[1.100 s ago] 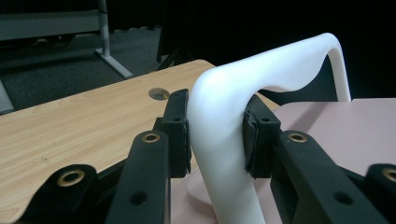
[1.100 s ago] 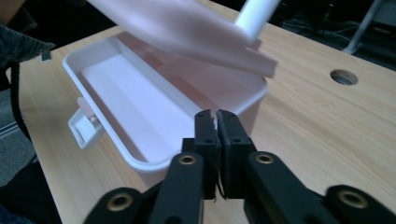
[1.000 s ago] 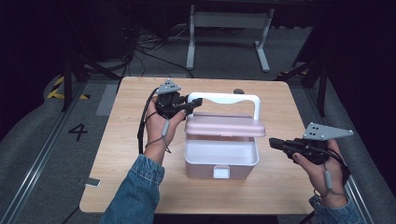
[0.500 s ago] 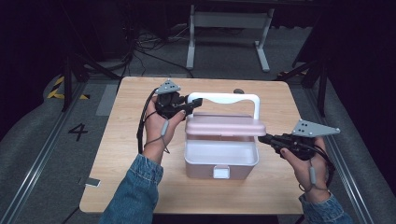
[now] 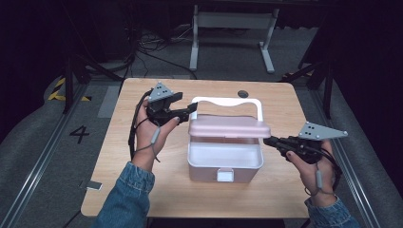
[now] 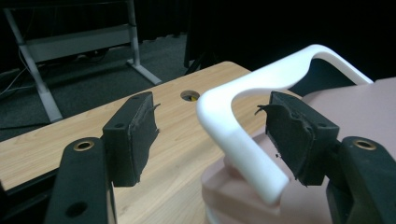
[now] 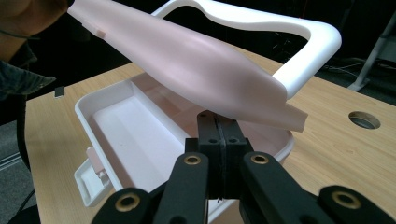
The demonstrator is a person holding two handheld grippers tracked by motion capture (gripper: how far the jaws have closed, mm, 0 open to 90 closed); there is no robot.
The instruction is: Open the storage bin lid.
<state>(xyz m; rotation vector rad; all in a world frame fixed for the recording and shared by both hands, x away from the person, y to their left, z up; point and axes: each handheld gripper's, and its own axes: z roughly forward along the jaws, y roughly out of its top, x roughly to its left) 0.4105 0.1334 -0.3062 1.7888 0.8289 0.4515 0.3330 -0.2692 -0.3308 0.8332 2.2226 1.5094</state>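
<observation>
Pink box (image 5: 225, 161) sits near the middle of the table (image 5: 123, 156), its lid (image 5: 229, 126) raised partway and hanging over the open tray, its white handle (image 5: 227, 102) arching up behind. The body is pale pink plastic with a white, empty-looking interior and a small latch tab (image 5: 225, 175) flipped down at the front.

My left gripper (image 6: 210, 140) has its fingers spread wide around the left corner of the handle; one pad seems just beside it, but I cannot say it presses. So the lid is not truly pinned, as I judge it, and if I shift that hand the handle could slip out and the lid drop shut.

My right gripper (image 7: 218, 154) has its fingers pressed together on nothing, their tips close under the lid's right edge, at the tray's rim. A falling lid would land on them. If I push upward off-centre there, the light box could skid or tip on the smooth wood, since nothing holds the base down.
</observation>
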